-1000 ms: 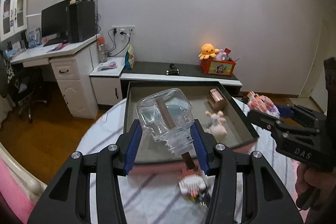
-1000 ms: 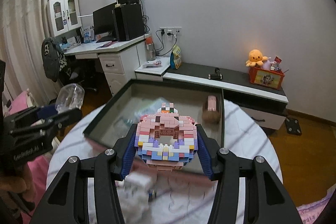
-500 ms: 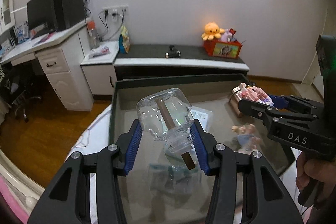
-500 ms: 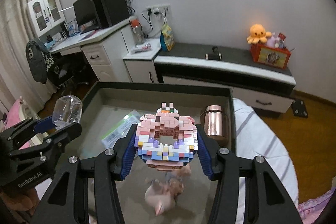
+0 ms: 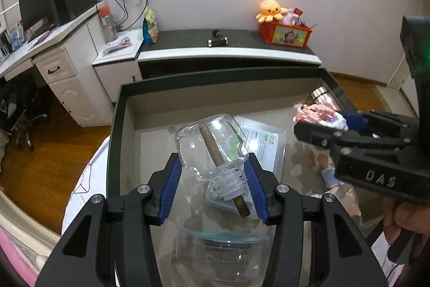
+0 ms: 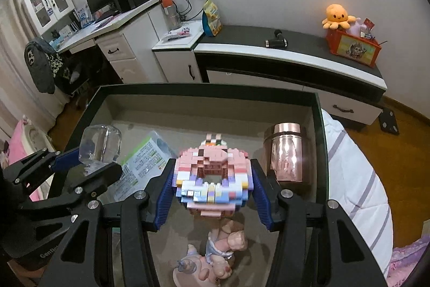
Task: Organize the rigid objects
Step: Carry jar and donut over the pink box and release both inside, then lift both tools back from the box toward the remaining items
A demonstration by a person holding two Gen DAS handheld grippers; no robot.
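A clear glass jar (image 5: pixel 212 141) with a brown stick through it hangs tilted between the blue pads of my left gripper (image 5: pixel 213 166). Its jaws are opening, and the pads still touch the jar's shoulders. The jar (image 6: pixel 100 144) and left gripper (image 6: pixel 80 166) also show at the left of the right wrist view. My right gripper (image 6: pixel 212 166) is shut on a pink, white and lilac brick-built donut (image 6: pixel 228 195). The right gripper (image 5: pixel 317 123) and donut (image 5: pixel 322 116) appear at the right of the left wrist view. Both hang over the dark green tray (image 6: pixel 204 89).
Inside the tray (image 5: pixel 115 125) lie a copper tin (image 6: pixel 287 152), a flat plastic box with a printed label (image 6: pixel 145 155), pink pig figures (image 6: pixel 215 254) and a clear lidded container (image 5: pixel 220 257). The tray rests on a striped white cloth (image 6: pixel 354 179). A hand (image 5: pixel 405 219) holds the right gripper.
Both grippers have moved forward and down from before the tray's near edge to over its inside, tilting downward. The jar and the brick donut came along between their pads.
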